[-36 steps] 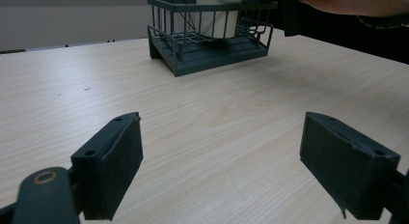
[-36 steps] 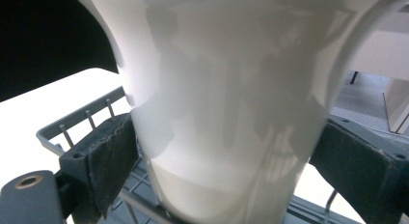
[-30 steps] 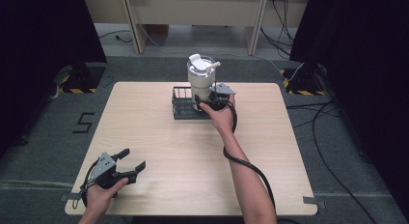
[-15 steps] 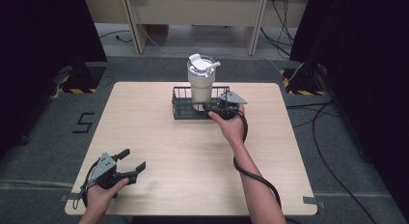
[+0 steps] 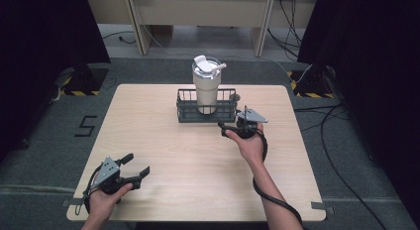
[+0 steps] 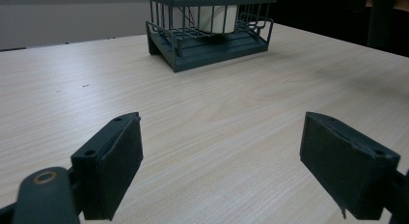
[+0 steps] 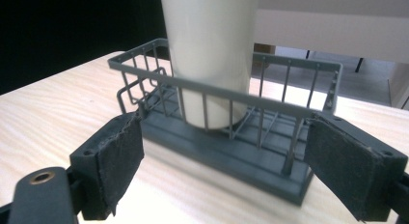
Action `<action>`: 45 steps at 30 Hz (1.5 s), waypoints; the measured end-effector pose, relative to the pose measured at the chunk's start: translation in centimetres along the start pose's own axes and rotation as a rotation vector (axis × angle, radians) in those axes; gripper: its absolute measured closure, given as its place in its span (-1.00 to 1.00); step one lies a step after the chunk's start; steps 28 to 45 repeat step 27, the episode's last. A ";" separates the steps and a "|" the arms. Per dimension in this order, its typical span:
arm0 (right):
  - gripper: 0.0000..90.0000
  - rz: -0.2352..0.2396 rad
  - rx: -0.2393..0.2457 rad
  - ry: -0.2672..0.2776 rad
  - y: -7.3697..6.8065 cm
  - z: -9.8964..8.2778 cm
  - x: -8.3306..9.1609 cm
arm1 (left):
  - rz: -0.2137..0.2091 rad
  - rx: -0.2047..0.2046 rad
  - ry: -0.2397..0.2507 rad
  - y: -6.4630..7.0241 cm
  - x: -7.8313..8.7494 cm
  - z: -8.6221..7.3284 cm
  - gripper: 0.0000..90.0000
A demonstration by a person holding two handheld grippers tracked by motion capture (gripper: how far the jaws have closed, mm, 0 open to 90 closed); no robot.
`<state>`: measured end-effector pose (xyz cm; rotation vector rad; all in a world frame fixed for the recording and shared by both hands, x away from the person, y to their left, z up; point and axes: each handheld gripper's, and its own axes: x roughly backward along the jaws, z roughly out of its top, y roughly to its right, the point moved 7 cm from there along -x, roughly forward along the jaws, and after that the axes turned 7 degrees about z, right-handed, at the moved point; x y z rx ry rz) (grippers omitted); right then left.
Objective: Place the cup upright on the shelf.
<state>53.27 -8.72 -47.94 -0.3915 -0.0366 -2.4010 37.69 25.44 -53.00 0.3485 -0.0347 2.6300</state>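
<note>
Just before the wire basket [image 7: 226, 132], the right gripper [image 5: 236, 127] holds its fingers [image 7: 115, 161] spread wide and empty. In the basket a cream tumbler [image 5: 206, 86] stands upright. Near the surface's [image 5: 198, 165] front left corner, the left gripper [image 5: 130, 169] rests with fingers [image 6: 113, 161] equally wide, gripping nothing.

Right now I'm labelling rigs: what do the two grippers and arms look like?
Both the left gripper and the right gripper are black with flat, dark-padded jaws. Each carries a grey three-cornered plate on top and trails a black cable. The forearms are bare, no sleeves showing.
</note>
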 end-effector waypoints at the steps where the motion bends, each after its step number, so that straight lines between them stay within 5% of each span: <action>1: -0.68 0.002 0.002 0.000 -0.1 -0.2 0.3 | 0.001 -0.001 -0.001 0.0 0.0 0.0 -0.68; 21: -0.68 0.018 0.014 0.005 -2.0 -3.0 4.7 | 0.003 -0.003 -0.008 0.0 0.0 -0.2 -0.68; 45: -0.68 0.024 0.018 0.007 -2.1 -3.3 4.9 | 0.005 -0.001 -0.010 0.0 -0.1 -0.2 -0.68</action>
